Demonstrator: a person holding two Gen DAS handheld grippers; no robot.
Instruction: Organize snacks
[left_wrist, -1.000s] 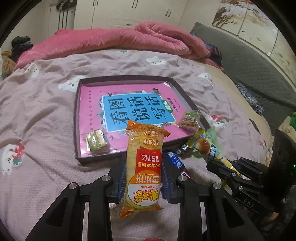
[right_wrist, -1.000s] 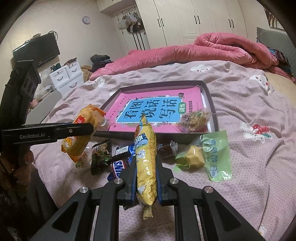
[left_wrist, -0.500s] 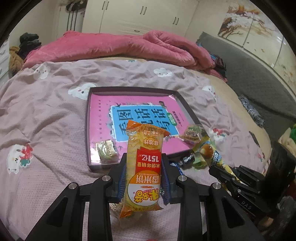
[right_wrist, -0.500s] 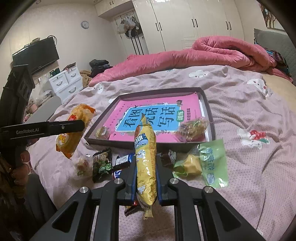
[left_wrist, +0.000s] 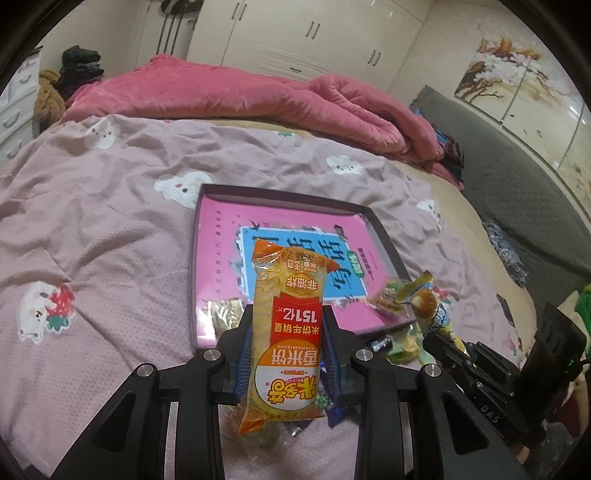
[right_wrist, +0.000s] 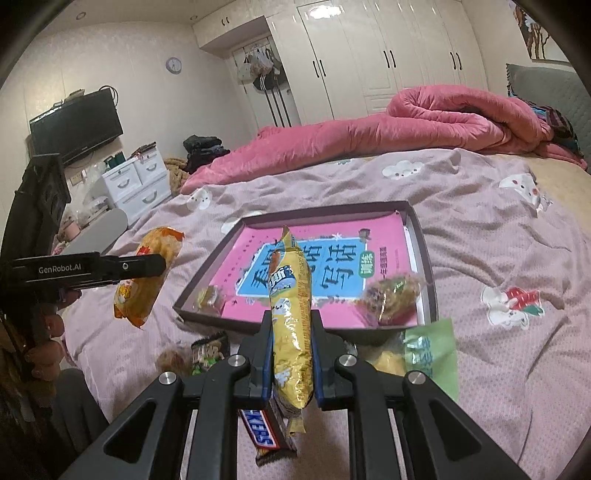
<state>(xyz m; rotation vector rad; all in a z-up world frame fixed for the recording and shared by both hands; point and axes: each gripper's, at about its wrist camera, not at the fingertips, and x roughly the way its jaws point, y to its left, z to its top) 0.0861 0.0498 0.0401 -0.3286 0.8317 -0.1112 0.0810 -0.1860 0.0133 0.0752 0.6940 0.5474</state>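
Note:
My left gripper (left_wrist: 287, 334) is shut on an orange rice-cracker packet (left_wrist: 286, 332), held upright above the bed in front of the dark tray (left_wrist: 194, 258). The same packet (right_wrist: 146, 275) and left gripper (right_wrist: 147, 266) show at the left of the right wrist view. My right gripper (right_wrist: 291, 345) is shut on a long yellow snack packet (right_wrist: 290, 314), lifted before the tray (right_wrist: 424, 247). A pink book with a blue label (right_wrist: 321, 273) lies in the tray, with a small wrapped sweet (right_wrist: 210, 297) at its near left and a clear nut bag (right_wrist: 393, 293) at its near right.
Loose snacks lie on the bedsheet before the tray: a Snickers bar (right_wrist: 264, 434), a dark green packet (right_wrist: 208, 352), a green pouch (right_wrist: 430, 354). A rolled pink duvet (right_wrist: 424, 125) lies at the far side. A white drawer unit (right_wrist: 136, 182) and a TV (right_wrist: 75, 125) stand at left.
Both grippers have risen with their packets still gripped. The tray and the loose snacks now look lower and farther off, and the left gripper has rolled a little.

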